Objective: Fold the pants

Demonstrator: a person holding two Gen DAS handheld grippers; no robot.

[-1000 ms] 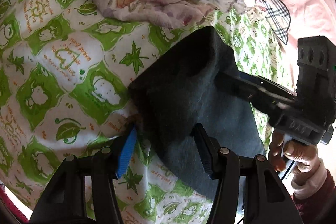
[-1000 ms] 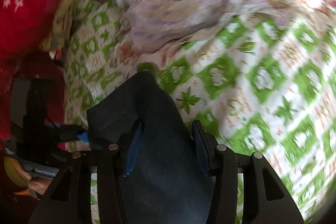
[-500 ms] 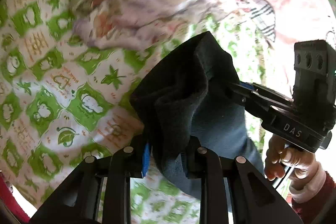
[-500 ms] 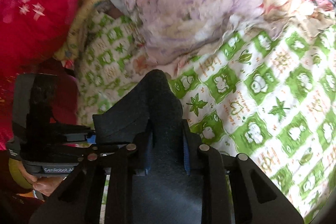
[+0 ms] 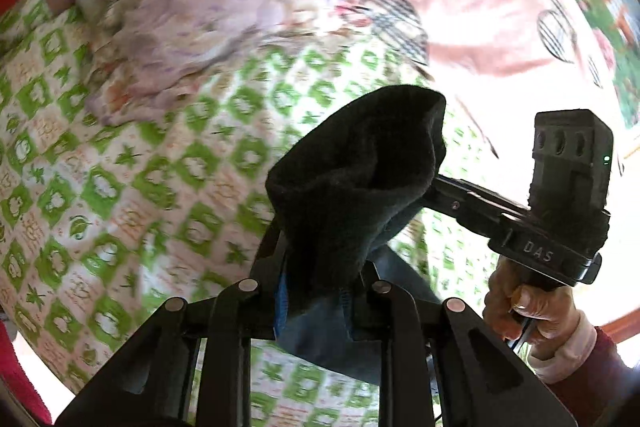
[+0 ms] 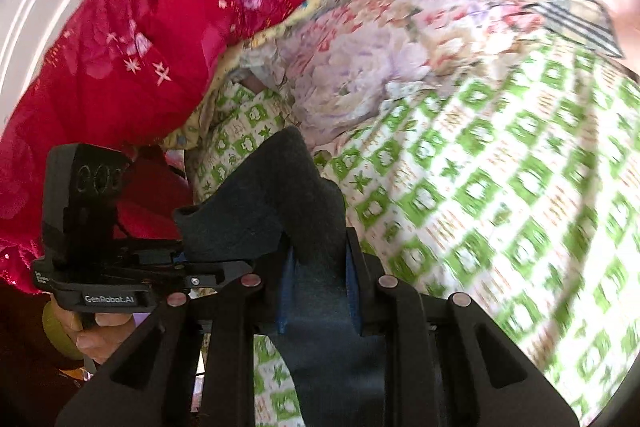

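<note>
Jaws of your left gripper (image 5: 316, 291) and right gripper (image 6: 318, 291) each pinched dark pants (image 5: 352, 179), lifted above green-patterned bedsheet (image 5: 160, 187). Fold only begun; laying flat and remaining folds left.

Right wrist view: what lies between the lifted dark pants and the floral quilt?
Only bare green-and-white patterned sheet between the pants and the floral quilt.

1. The pants (image 5: 352, 183) were dark, matt, fuzzy cloth.
2. The green-checked bedsheet (image 5: 168, 187) looked like smooth printed cotton.
3. The left gripper (image 5: 316, 291) was matt black plastic with blue pads (image 5: 282, 301).
</note>
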